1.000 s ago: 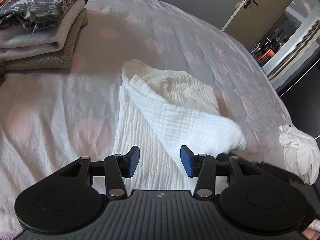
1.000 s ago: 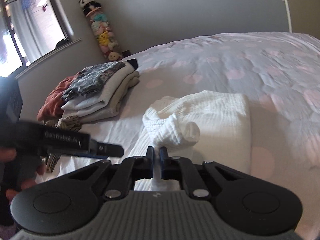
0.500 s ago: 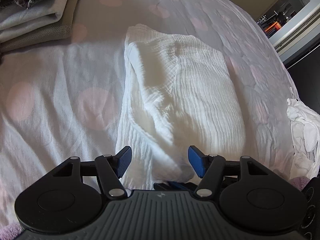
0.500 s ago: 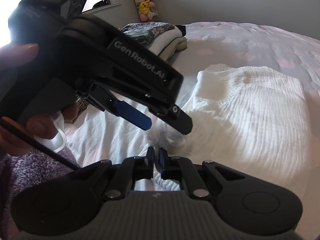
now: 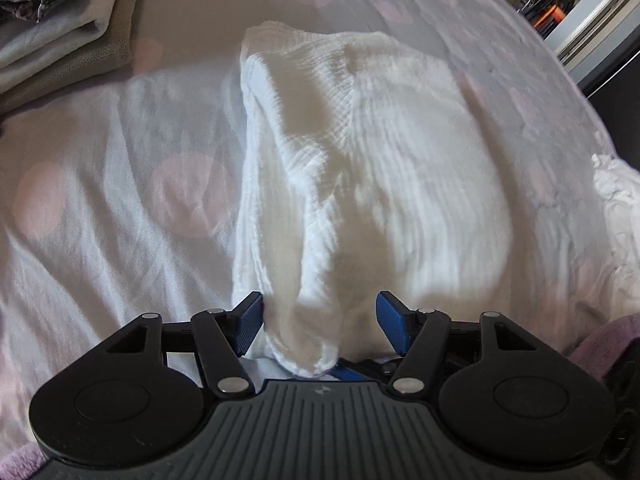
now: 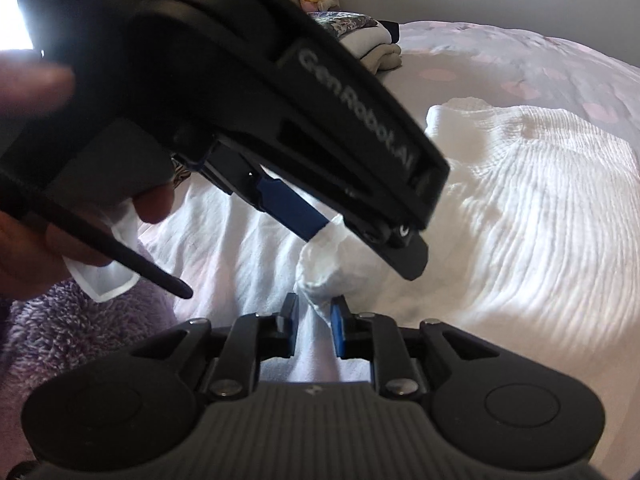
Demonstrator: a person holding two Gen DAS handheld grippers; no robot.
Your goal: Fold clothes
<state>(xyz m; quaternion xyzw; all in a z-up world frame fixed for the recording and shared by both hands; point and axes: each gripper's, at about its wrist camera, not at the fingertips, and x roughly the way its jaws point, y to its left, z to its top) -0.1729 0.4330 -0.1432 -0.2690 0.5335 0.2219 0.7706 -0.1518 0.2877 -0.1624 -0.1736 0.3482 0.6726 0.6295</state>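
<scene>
folded stack [image 5: 60, 32]: cut by frame edge | white garment [image 5: 380, 168]: near end blurred

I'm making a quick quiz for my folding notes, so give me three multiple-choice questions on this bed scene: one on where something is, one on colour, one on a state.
1. Where is the stack of folded clothes in the left wrist view?
A. upper left, beyond the white garment
B. lower right
C. on the floor

2. What colour are the spots on the bedspread?
A. green
B. pink
C. black

3. How does the white garment lie?
A. hung on a hanger
B. rolled into a ball
C. folded over on the bed, one end between the left gripper's jaws

Answers: 1 A, the stack sits at the top left corner. 2 B, pale pink rounds show across the cover. 3 C, the cloth bunches between the blue pads.
</scene>
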